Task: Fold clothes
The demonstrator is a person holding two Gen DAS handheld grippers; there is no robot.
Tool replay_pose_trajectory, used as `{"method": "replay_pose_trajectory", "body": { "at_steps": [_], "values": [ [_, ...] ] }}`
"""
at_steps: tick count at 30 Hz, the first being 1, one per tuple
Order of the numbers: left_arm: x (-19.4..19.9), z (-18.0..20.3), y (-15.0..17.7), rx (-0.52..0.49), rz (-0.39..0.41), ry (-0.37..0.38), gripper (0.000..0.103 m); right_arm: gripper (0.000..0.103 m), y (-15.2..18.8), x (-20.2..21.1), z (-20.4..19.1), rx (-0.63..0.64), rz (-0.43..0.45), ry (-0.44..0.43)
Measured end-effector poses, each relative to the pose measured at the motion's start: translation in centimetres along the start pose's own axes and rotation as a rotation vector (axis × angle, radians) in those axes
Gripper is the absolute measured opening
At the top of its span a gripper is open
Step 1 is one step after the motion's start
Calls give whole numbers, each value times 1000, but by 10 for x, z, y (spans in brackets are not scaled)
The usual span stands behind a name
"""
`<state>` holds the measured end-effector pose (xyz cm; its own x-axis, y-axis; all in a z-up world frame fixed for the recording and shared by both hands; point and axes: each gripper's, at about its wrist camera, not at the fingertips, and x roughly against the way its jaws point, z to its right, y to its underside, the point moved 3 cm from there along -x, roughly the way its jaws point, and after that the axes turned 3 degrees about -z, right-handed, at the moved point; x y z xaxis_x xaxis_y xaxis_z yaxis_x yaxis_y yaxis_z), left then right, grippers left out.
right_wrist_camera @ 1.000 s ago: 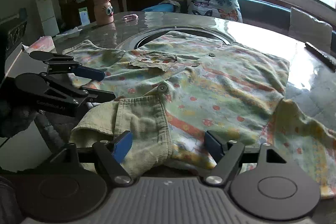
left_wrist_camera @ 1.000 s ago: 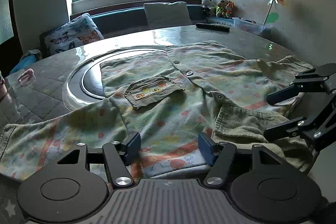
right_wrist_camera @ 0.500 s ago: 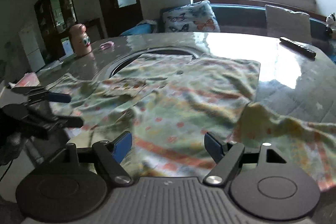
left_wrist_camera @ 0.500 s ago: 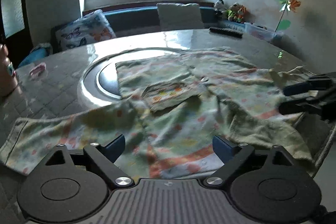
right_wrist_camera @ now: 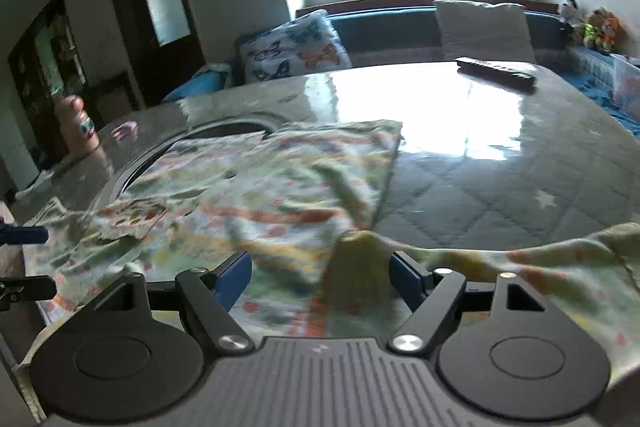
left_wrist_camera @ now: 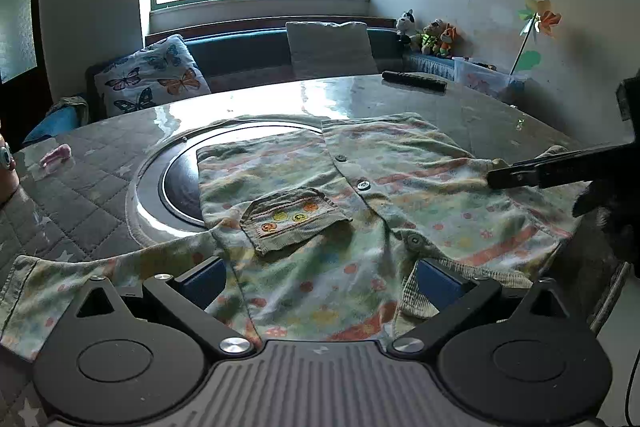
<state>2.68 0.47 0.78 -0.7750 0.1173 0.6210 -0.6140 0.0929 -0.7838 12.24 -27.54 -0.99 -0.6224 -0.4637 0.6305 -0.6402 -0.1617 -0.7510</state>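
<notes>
We keep the shirt (left_wrist_camera: 360,211) spread flat, buttons up, on the worktop (left_wrist_camera: 400,99) so its sleeves can fold inward. Near its collar, our left hand-held gripper (left_wrist_camera: 320,279) has just been opening and holds nothing; the right hand-held gripper (right_wrist_camera: 320,275) hovers open beside the sleeve.

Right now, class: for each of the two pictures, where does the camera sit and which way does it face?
Left wrist: on the left gripper, facing the window across the shirt; the right gripper enters at right.
Right wrist: on the right gripper, facing the window over the shirt's sleeve; the left gripper shows at left.
Shared: shirt, table, butterfly cushion.
</notes>
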Motion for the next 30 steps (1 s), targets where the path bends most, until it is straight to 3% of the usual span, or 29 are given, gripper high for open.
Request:
{"method": "replay_pose_trajectory", "body": {
  "at_steps": [10, 19, 30],
  "values": [
    [-4, 14, -9, -26, 5, 21, 103, 78, 2, 10, 60, -88, 11, 125],
    [-19, 53, -32, -90, 20, 97, 103, 78, 0, 22, 96, -153, 51, 190],
    [-56, 105, -25, -204, -68, 186, 103, 75, -5, 12, 129, -142, 32, 275]
  ]
}}
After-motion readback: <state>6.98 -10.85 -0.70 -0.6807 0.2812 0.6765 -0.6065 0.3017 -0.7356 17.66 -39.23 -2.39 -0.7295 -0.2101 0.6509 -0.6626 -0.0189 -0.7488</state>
